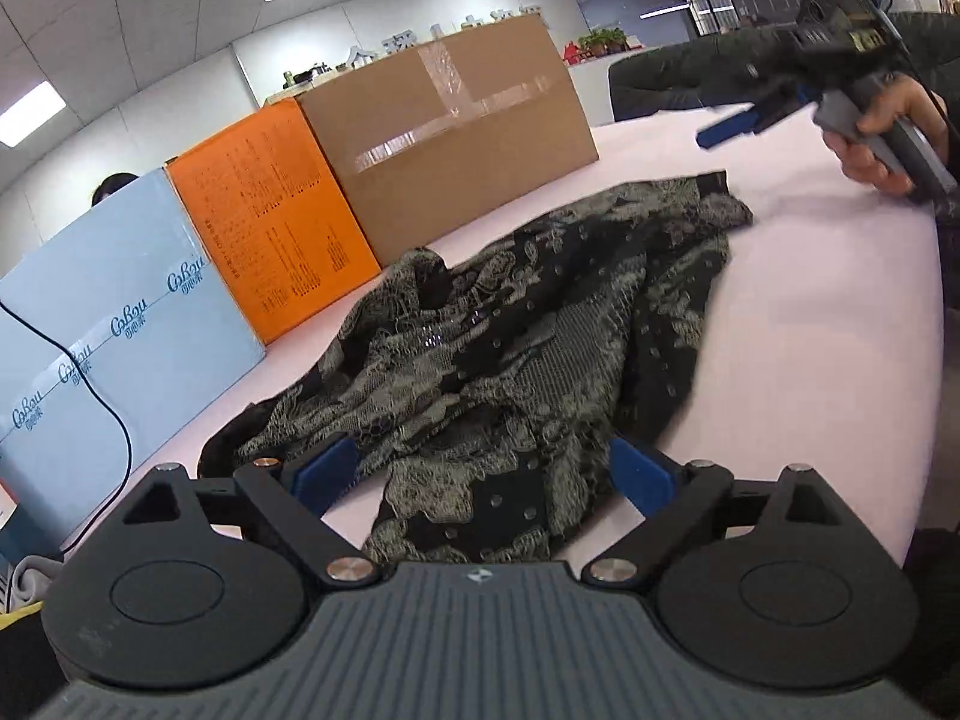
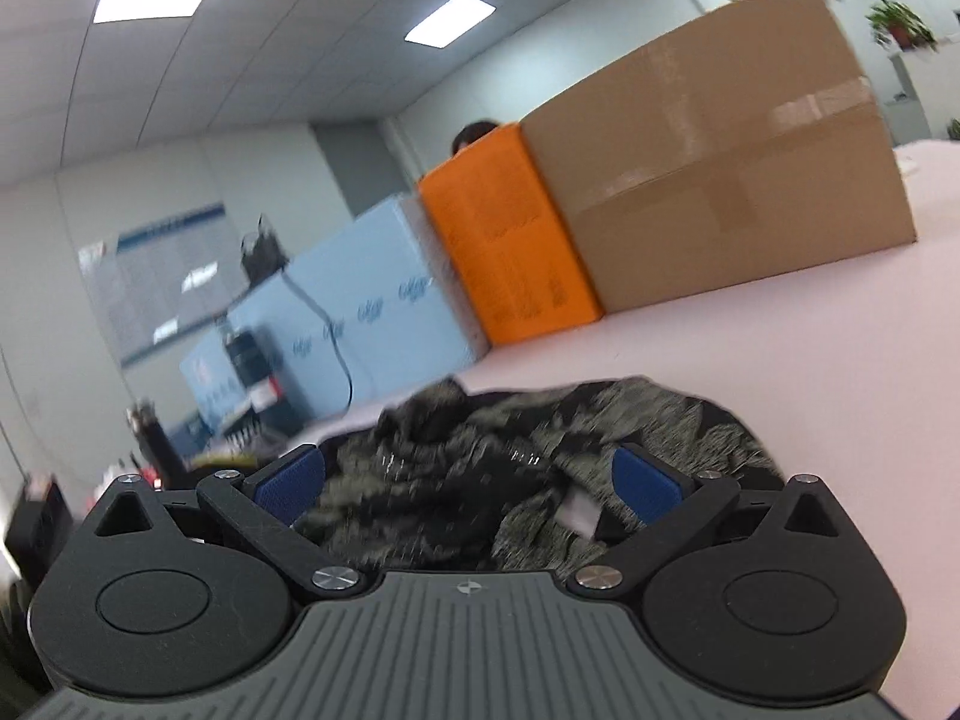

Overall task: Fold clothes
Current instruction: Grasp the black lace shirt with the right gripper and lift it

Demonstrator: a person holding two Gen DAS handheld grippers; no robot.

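Note:
A crumpled black and olive lace-patterned garment point(image 1: 510, 330) lies in a heap on the pale pink table point(image 1: 810, 330). My left gripper point(image 1: 483, 468) is open just above the garment's near edge, with cloth lying between its blue pads point(image 1: 324, 471) but not pinched. In the left wrist view a hand holds my right gripper point(image 1: 720, 132) in the air beyond the garment's far right corner. In the right wrist view, which is blurred, the right gripper point(image 2: 468, 480) is open and wide, and the garment point(image 2: 540, 432) lies below and ahead of its pads point(image 2: 645, 483).
Three boxes stand in a row along the table's far side: brown cardboard point(image 1: 456, 132), orange point(image 1: 270, 228) and light blue point(image 1: 120, 312). A black cable point(image 1: 108, 408) hangs over the blue box. A person's head point(image 1: 114, 186) shows behind the boxes. The table's right edge point(image 1: 927, 420) is close.

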